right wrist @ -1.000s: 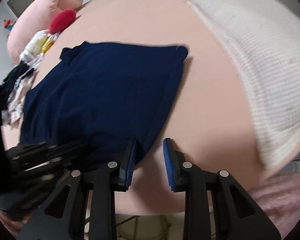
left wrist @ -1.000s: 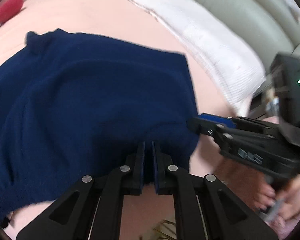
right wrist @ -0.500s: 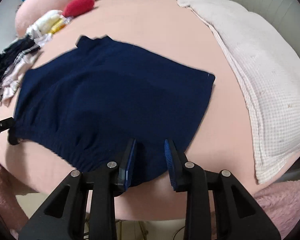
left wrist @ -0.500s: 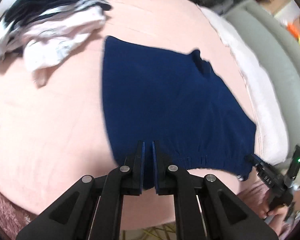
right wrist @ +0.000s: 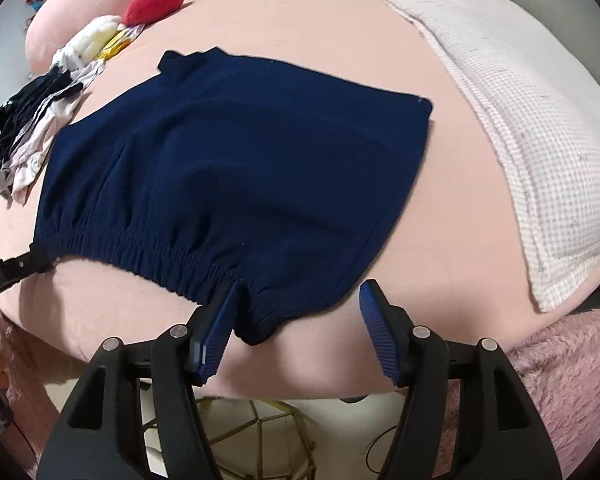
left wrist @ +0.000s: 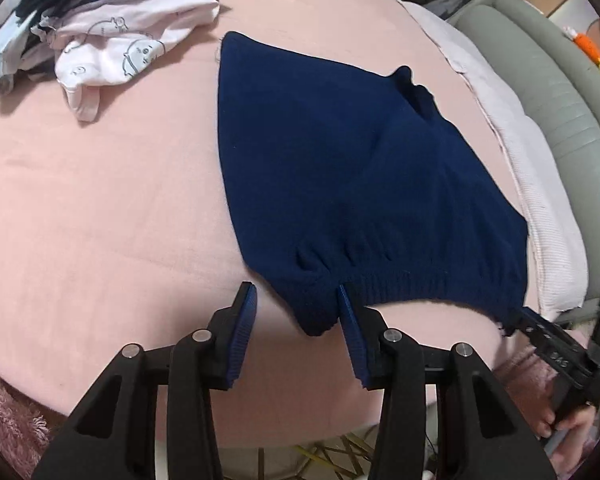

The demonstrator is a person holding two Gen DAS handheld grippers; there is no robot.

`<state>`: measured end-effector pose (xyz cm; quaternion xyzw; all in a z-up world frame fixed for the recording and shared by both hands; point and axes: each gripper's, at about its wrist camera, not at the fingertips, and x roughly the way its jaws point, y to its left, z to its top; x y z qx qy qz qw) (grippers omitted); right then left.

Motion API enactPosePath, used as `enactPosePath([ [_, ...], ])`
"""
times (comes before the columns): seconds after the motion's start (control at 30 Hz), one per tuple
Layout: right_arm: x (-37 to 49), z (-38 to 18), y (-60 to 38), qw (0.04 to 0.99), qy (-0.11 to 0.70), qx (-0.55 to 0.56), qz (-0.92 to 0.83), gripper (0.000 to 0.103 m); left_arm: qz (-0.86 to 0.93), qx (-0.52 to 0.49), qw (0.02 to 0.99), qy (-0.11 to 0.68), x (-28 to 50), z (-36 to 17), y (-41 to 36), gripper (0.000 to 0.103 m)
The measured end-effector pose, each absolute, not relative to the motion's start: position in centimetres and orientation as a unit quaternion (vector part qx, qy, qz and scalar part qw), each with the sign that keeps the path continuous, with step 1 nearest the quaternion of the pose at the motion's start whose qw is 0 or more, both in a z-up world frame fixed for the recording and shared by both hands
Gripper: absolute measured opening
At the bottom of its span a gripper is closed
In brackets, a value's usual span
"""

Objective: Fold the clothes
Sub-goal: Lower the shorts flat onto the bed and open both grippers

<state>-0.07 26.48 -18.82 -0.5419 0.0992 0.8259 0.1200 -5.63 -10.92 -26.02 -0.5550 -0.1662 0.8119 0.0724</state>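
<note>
A navy blue knitted top (left wrist: pixel 360 160) (right wrist: pixel 240 160) lies spread flat on the pink bed (left wrist: pixel 100 220), its gathered hem toward me. My left gripper (left wrist: pixel 295 292) is at one hem corner, its jaws opening. The corner lies loose between the fingers, and the pads do not press it. My right gripper (right wrist: pixel 300 288) is at the other hem corner, its jaws also opening. That corner droops between them, against the left pad (right wrist: pixel 220 320). Each gripper shows at the edge of the other's view: the right gripper (left wrist: pixel 556 356), the left gripper (right wrist: pixel 8 272).
A pile of light and dark clothes (left wrist: pixel 112 28) (right wrist: pixel 40 120) lies beyond the top. A white waffle blanket (left wrist: pixel 540 200) (right wrist: pixel 520 120) runs along the bed's far side, by a grey padded headboard (left wrist: pixel 540 60). A red plush (right wrist: pixel 156 2) and pink pillow (right wrist: pixel 80 12) lie farther back. A fluffy pink rug (right wrist: pixel 560 380) lies below.
Both grippers were shut on the hem and now stand apart with the corners loose. The left gripper swung along the hem to the far corner, stretching the top flat.
</note>
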Motion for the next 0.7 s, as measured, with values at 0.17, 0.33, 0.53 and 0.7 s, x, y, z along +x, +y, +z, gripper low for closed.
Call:
enactPosePath([
  [0.17,-1.2,-19.6,27.5,0.087,0.167,-0.535,0.824,0.062,0.806,-0.551,0.098,-0.194,-5.6,-26.7,-10.5,0.03],
  [0.33,-2.3,-20.1,27.2,0.025,0.205,-0.532,0.821,0.02,0.808,-0.542,0.111,-0.203,-3.3,-25.3,-10.0,0.016],
  [0.53,-3.1,-19.5,26.1,0.01,0.205,-0.523,0.827,0.015,0.81,-0.555,0.111,-0.153,-3.5,-23.5,-8.4,0.015],
  [0.7,-3.0,-21.2,26.1,0.048,0.173,-0.571,0.801,0.026,0.77,-0.606,0.115,-0.161,-4.5,-26.1,-8.2,0.027],
])
